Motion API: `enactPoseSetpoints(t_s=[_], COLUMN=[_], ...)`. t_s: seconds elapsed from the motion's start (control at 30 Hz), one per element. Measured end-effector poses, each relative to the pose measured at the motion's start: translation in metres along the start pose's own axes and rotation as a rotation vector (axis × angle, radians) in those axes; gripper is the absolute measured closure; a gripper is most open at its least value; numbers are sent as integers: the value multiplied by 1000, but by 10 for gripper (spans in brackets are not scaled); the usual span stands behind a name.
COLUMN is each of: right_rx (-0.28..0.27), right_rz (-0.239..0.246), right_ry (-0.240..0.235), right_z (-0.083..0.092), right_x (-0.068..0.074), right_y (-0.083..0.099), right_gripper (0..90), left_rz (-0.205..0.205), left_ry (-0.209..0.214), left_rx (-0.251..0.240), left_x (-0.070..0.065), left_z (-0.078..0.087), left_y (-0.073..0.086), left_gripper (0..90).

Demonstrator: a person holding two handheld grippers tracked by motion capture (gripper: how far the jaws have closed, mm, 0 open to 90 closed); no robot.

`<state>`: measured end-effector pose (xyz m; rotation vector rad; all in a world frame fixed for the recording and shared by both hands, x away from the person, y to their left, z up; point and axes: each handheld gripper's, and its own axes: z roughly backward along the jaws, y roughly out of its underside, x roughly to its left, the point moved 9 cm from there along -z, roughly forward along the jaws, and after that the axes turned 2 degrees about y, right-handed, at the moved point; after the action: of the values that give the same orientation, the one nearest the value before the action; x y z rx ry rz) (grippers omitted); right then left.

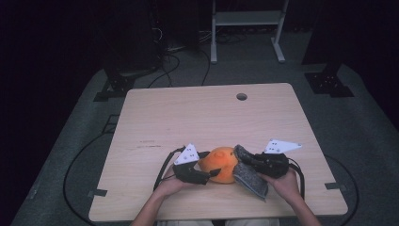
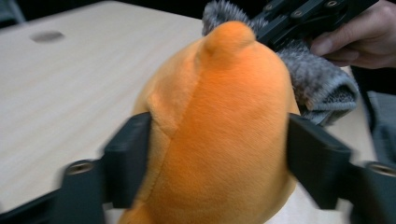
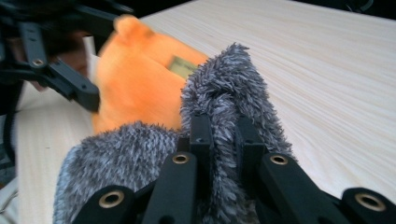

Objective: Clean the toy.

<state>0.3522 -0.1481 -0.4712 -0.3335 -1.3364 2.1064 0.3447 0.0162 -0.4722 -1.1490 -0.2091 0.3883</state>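
Observation:
An orange plush toy [image 1: 221, 162] lies on the wooden table [image 1: 202, 113] near its front edge. My left gripper [image 1: 209, 175] comes at it from the left. In the left gripper view its jaws press the plush toy [image 2: 224, 116] from both sides, so the left gripper [image 2: 222, 163] is shut on it. A grey fuzzy sock [image 1: 249, 179] hangs against the toy's right side. My right gripper [image 1: 244, 157] is shut on it. In the right gripper view the right gripper [image 3: 223, 135] pinches a fold of the sock [image 3: 224, 84], with the plush toy [image 3: 140, 79] just behind.
The table has a round hole [image 1: 242, 96] near its far edge. A white frame [image 1: 244, 19] stands on the floor beyond the table, with black cables [image 1: 169, 61] and dark stands around it. Both hands rest at the table's front edge.

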Motion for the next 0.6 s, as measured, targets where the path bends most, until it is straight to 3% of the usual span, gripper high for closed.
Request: enactPoseSetpoints(t_s=[0.1,0.13,0.23,0.33,0.4,0.47,0.6], right_rx=[13,0,-92,-151,-133,-93,-72], right_rz=[-17,-23,-22,22,67,104,76], right_ry=[39,34,-22,-96,-105,-71,-56], right_z=[5,7,17,22,17,8,5], right_x=[-8,-7,5,29,41,42,31], right_y=[0,-2,-20,-37,-38,-30,-21], right_gripper=[804,804,804,804,804,804,805], left_rz=[7,4,-15,-33,-25,-46,-18], left_ry=[-18,-23,-37,-45,-25,-26,30], left_rx=[-12,5,52,72,56,63,26], left_x=[0,1,-2,-7,-13,-15,-13], left_z=[6,8,10,7,6,4,5], left_y=[-11,-12,-14,-17,-21,-20,-19], left_gripper=[382,386,390,398,398,387,232])
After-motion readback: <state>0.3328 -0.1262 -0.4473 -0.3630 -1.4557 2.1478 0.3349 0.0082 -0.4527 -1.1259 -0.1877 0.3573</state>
